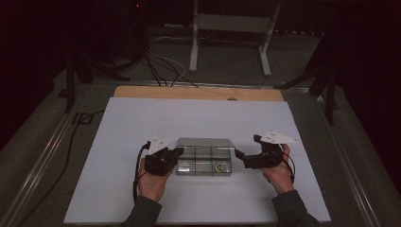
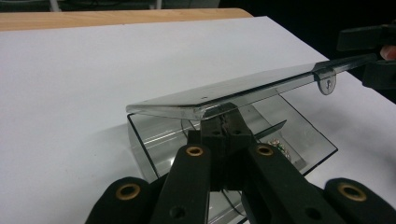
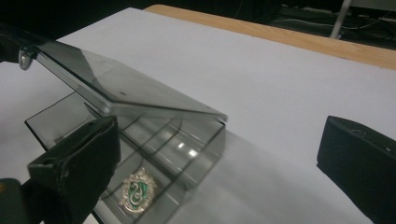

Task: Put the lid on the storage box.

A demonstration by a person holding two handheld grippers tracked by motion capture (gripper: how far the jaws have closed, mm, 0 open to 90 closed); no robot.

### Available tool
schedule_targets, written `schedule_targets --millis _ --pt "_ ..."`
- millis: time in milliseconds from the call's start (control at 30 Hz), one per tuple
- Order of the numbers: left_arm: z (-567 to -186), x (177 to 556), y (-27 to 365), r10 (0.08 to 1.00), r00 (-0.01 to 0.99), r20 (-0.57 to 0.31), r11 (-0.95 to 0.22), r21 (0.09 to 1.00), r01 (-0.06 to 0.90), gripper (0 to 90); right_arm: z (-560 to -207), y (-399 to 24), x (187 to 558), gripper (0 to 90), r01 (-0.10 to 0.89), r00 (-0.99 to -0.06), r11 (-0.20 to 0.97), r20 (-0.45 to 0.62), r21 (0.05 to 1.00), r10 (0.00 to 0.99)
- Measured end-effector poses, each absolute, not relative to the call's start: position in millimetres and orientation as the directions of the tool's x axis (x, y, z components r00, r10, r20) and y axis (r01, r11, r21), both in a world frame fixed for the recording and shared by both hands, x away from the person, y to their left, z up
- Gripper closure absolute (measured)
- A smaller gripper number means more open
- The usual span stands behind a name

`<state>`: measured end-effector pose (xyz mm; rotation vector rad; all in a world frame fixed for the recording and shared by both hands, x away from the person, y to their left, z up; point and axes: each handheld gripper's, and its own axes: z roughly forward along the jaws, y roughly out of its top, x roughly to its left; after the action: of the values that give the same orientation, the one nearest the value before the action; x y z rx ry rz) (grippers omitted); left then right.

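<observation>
A clear plastic compartment box (image 1: 204,169) lies on the white board (image 1: 142,127). Its lid (image 1: 205,142) is tilted up off the base. My left gripper (image 1: 178,152) is at the box's left end; in the left gripper view its jaws (image 2: 227,122) are shut on the near edge of the lid (image 2: 243,91). A green and silver crest badge (image 3: 135,190) lies in one compartment. My right gripper (image 1: 239,155) is just off the box's right end, open; its two fingers (image 3: 79,163) stand wide apart with nothing between them, and the lid (image 3: 121,84) slopes above the left one.
The white board covers a wooden tabletop whose edge (image 1: 198,92) shows at the back. Beyond it are a metal frame (image 1: 231,28) and cables (image 1: 161,66) on the dark floor. A cable (image 1: 71,142) runs along the left side.
</observation>
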<state>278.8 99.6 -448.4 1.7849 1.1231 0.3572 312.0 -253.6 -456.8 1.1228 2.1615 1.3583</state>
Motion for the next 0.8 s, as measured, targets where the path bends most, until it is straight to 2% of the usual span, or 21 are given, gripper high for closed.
schedule_targets --millis 300,800 --pt "-455 272 98 0.814 0.536 -0.221 -0.122 0.839 0.531 90.0 -453 -271 310 0.0 0.438 -0.581 0.164 0.140 0.884 0.802" --pt "-472 259 102 0.799 0.560 -0.220 -0.153 0.825 0.543 90.0 -453 -276 304 0.0 0.432 -0.555 0.132 0.148 0.892 0.819"
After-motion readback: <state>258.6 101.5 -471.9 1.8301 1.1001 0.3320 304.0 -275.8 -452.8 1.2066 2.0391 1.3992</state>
